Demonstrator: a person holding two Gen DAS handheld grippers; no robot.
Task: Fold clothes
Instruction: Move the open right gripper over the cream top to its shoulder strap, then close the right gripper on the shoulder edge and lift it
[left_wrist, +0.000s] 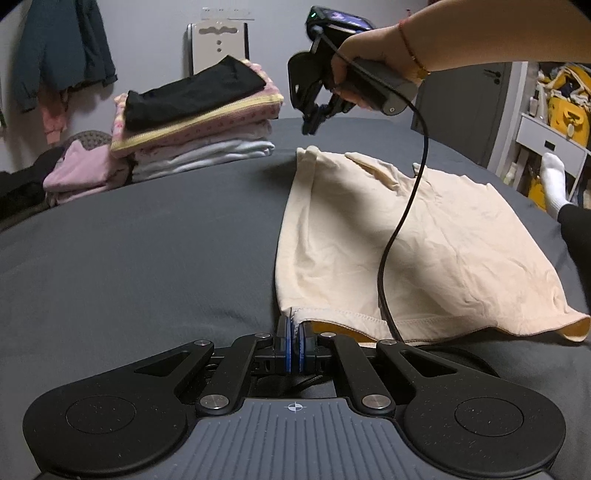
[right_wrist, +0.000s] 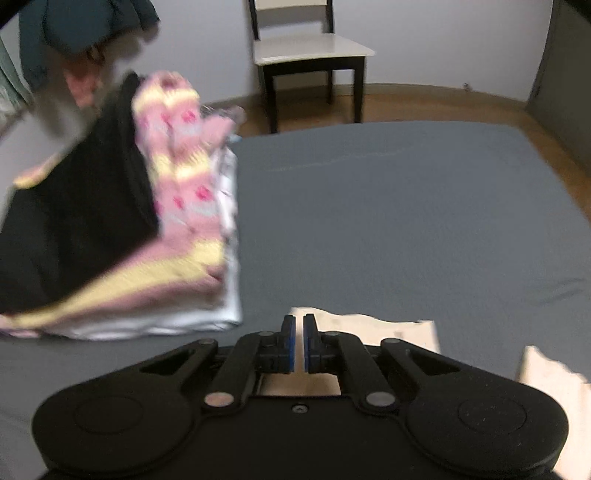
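One corner pinched, the far one not yet taken

One cream garment (left_wrist: 424, 236) lies spread on the grey bed sheet (left_wrist: 129, 258), folded along its left edge, hem nearest me. The left gripper (left_wrist: 294, 339) has its blue pads clamped on the near left hem corner, a sliver of fabric showing between them. At the far end the right gripper (left_wrist: 314, 118) hangs just above the garment's far left corner, apart from it; its own camera shows the pads drawn almost together with a thin gap and nothing held (nearly closed, then, and empty).

What could go wrong, as I judge it: the black cable (left_wrist: 402, 206) drapes across the middle of the cloth, and if the far corner is lifted and carried over, the cable may drag the fabric and spoil the fold. The nearly closed pads would also need to part first, or they will only push the corner into a wrinkle. A hard tug from the left could skew the straight edge.

Beyond sits the stack of folded clothes (left_wrist: 195, 125), close to the far corner, so a wide swing might clip it.

The right wrist view is smeared by motion blur, the stack there hardly readable. The garment's right side runs toward the frame edge, and its neckline is hard to make out.
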